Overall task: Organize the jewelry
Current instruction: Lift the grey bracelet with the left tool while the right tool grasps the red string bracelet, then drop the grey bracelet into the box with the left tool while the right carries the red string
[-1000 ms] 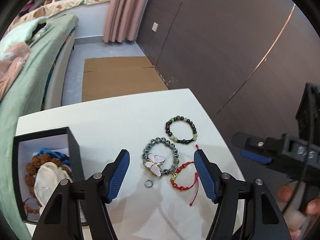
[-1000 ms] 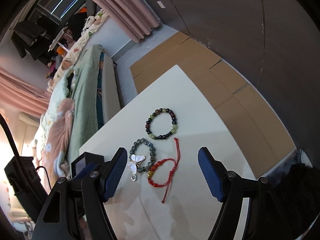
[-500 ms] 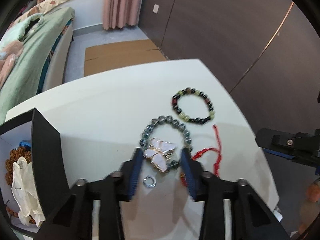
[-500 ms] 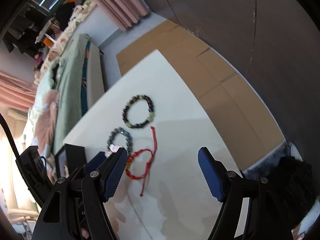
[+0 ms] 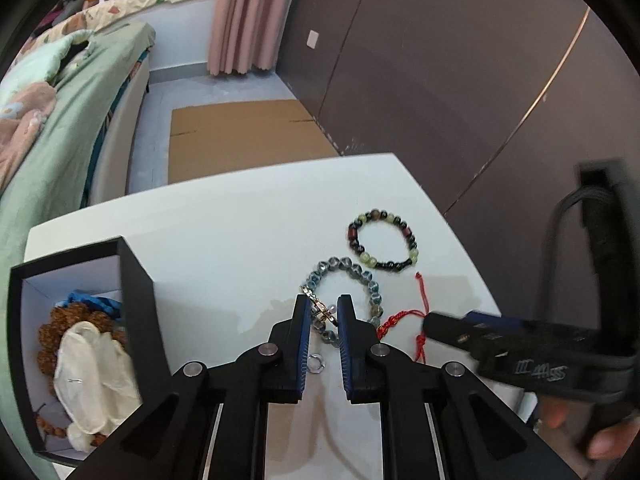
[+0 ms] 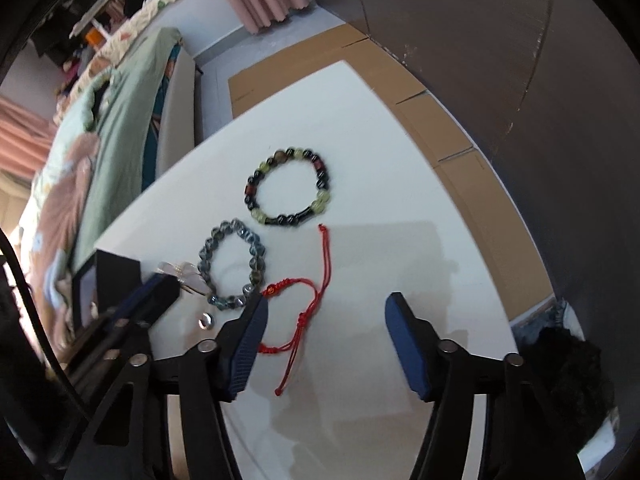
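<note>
White tabletop (image 5: 224, 240) carries the light, dangly butterfly clip (image 5: 318, 307) pinched in the left gripper (image 5: 322, 316) jaws, beside the black box (image 5: 136, 280); right gripper (image 6: 324, 316) jaws gape empty.

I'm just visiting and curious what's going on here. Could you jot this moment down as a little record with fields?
left gripper: shut on the butterfly charm of the grey-blue bead bracelet
right gripper: open, over the red cord bracelet
table: white; also holds a dark and green bead bracelet and a small silver ring
black box: open, holding brown beads and a white pouch
</note>
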